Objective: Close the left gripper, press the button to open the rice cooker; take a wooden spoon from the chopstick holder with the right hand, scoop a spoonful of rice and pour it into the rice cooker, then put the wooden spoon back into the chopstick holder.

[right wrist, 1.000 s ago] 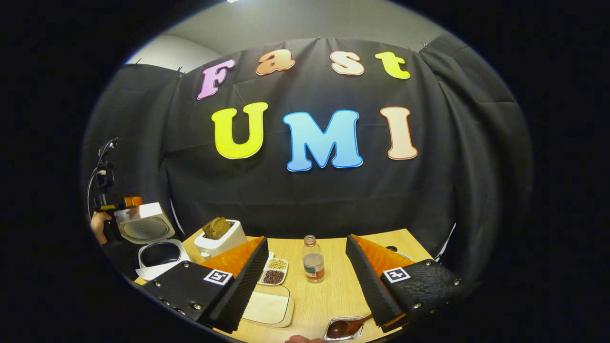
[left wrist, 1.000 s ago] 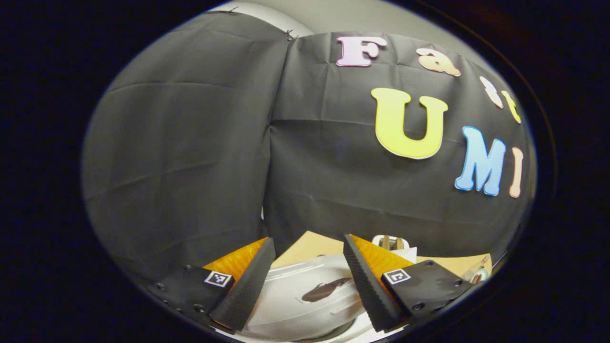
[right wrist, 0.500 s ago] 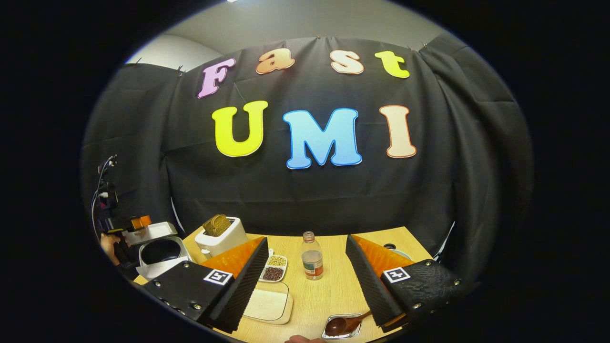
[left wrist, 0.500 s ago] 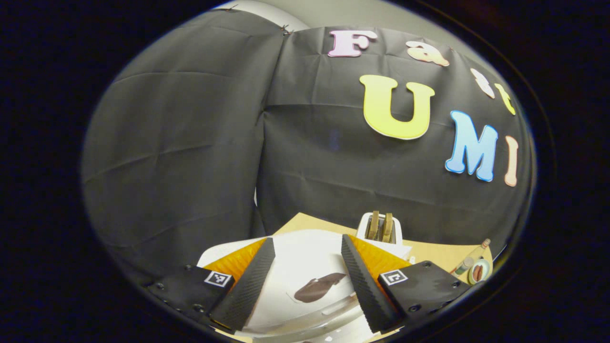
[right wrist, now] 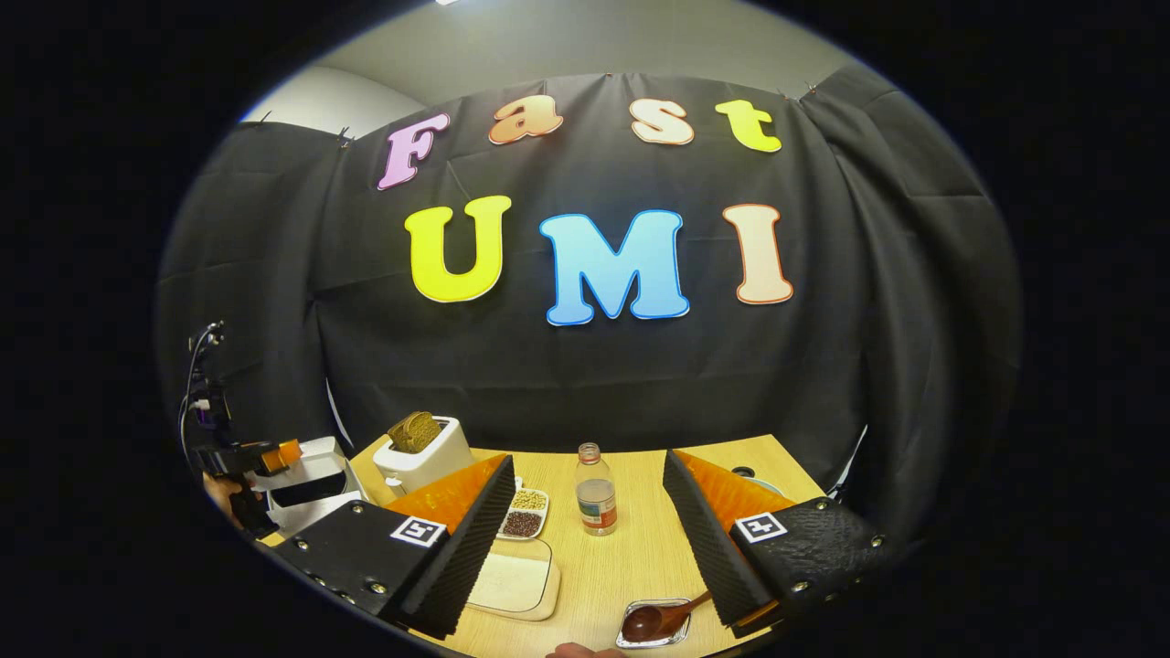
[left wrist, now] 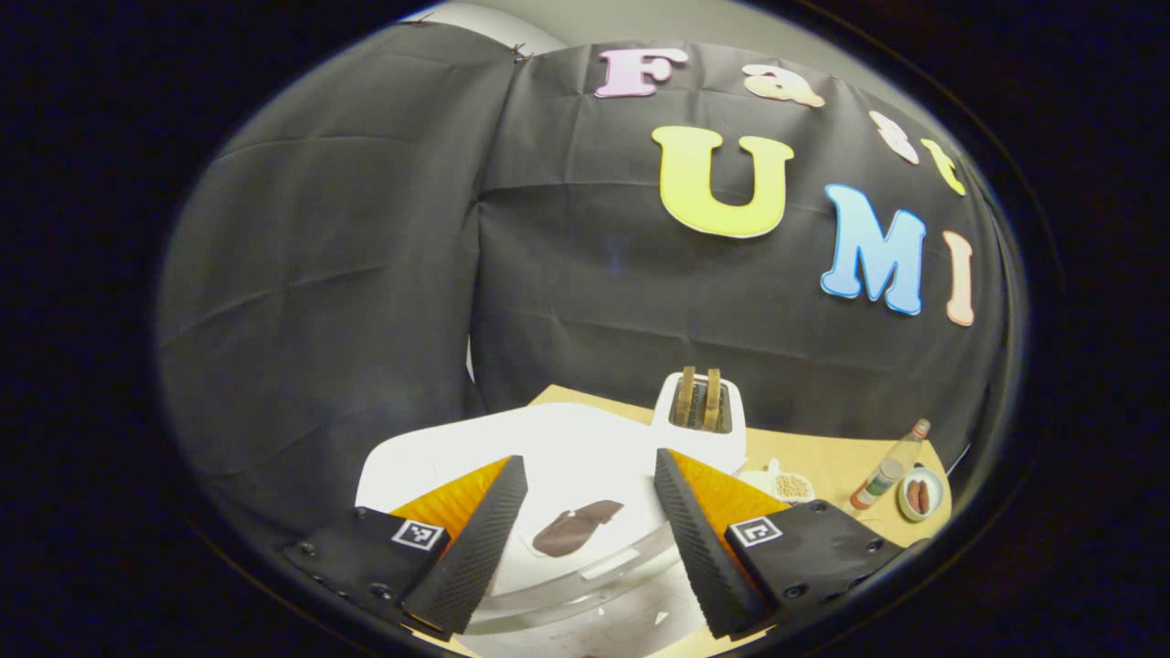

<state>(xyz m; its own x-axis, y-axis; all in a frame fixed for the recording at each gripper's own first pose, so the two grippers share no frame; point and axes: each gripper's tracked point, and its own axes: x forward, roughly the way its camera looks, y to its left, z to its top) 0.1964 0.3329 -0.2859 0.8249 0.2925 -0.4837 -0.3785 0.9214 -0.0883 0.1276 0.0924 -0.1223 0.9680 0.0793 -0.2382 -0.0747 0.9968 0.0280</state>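
Observation:
The white rice cooker's lid (left wrist: 548, 448), with a brown mark on top, lies lowered beneath my left gripper (left wrist: 588, 460), which is open above it. In the right gripper view the rice cooker (right wrist: 306, 480) stands at the far left, lid nearly down, with the left gripper (right wrist: 260, 457) and a hand (right wrist: 224, 493) at it. My right gripper (right wrist: 587, 459) hangs open over the table, holding nothing. A wooden spoon (right wrist: 654, 621) lies in a small metal tray (right wrist: 678, 606) near the front edge. A clear box of rice (right wrist: 512, 585) sits by my left finger.
A white toaster (right wrist: 420, 452) with bread stands behind the cooker, also seen as the toaster (left wrist: 699, 420). A two-part dish of beans (right wrist: 526, 516), a bottle (right wrist: 596, 503) and a plate (right wrist: 754, 477) stand on the wooden table (right wrist: 631, 557). A small dish (left wrist: 919, 493) sits far right.
The rice cooker's lid has swung from upright down to almost shut, and the left gripper has gone down with it. The right gripper has barely moved.

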